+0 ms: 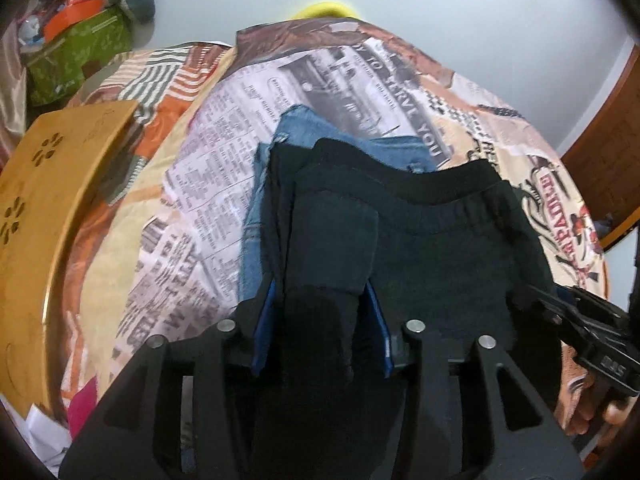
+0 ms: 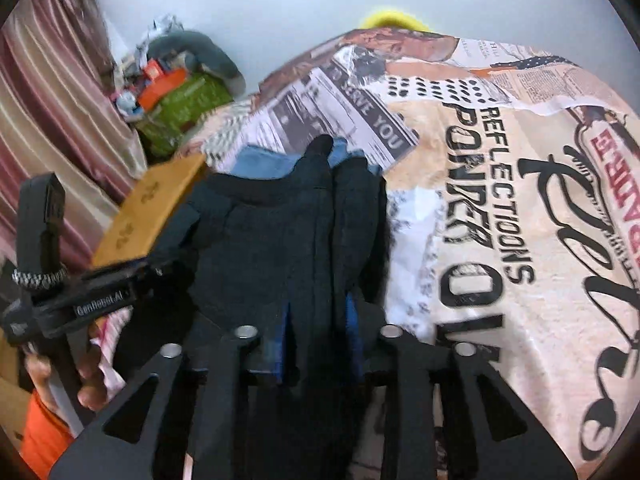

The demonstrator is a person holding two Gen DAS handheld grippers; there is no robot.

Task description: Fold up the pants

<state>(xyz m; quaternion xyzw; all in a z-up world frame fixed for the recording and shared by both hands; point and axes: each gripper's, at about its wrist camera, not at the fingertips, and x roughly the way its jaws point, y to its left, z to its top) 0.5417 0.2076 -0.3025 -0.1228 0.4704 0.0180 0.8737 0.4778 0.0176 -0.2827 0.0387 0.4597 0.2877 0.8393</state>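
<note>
Black pants (image 1: 432,240) are held up over a bed, their elastic waistband at the far edge. My left gripper (image 1: 320,312) is shut on a bunched fold of the black pants between its blue pads. My right gripper (image 2: 316,320) is shut on another fold of the same black pants (image 2: 272,240). The right gripper also shows at the right edge of the left wrist view (image 1: 588,328). The left gripper shows at the left of the right wrist view (image 2: 92,300). Blue jeans (image 1: 256,216) lie folded under the black pants, also seen in the right wrist view (image 2: 260,164).
A printed newspaper-pattern bedspread (image 2: 500,200) covers the bed. A wooden board (image 1: 52,216) stands at the left. A green box (image 1: 76,56) with clutter sits at the far left by a striped curtain (image 2: 48,120). A wooden door frame (image 1: 600,128) is at right.
</note>
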